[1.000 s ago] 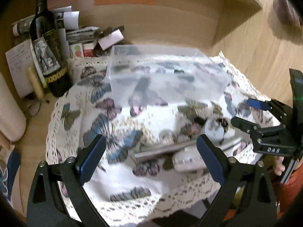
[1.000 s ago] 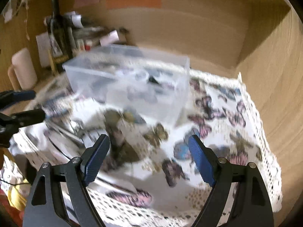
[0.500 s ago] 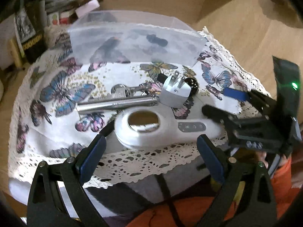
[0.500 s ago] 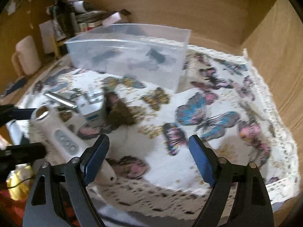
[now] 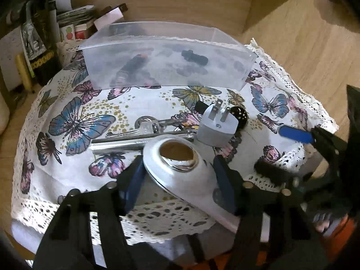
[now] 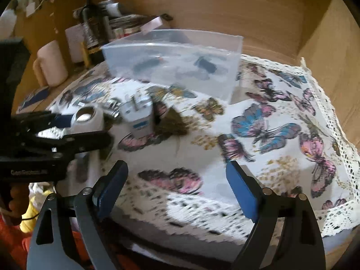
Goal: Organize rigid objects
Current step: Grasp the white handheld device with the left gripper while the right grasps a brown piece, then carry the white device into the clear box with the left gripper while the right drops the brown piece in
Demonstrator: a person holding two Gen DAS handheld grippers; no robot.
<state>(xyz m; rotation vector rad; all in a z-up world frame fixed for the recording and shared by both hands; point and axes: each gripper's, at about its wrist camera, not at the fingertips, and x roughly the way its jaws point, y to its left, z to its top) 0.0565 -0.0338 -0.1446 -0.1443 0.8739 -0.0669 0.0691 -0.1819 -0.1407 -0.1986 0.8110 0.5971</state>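
Clear plastic, the storage bin (image 5: 167,54) sits at the back of the butterfly cloth (image 5: 74,121), and it's partly filled: a dark capped tube (image 5: 130,68) and a small black piece (image 5: 194,57) lie inside. So some sorting looks done, plenty left.

In front of the bin, from the left: a metal bar (image 5: 126,145), a chrome ring tool (image 5: 147,122) just behind it, then the white handheld device (image 5: 180,168), clamped between the pads of the left hand-held gripper (image 5: 177,177) at the cloth's near edge. Right of that and apart from it, a white plug adapter (image 5: 217,127) stands prongs up, with a black round part (image 5: 241,114) behind.

The right hand-held gripper (image 6: 177,189) hangs spread wide and empty over bare cloth, right of the bin.

Room to move: the straight path to the bin crosses the bar and adapter, so I'd lift high. Clutter crowds the bin's left; the wooden wall stands close behind.
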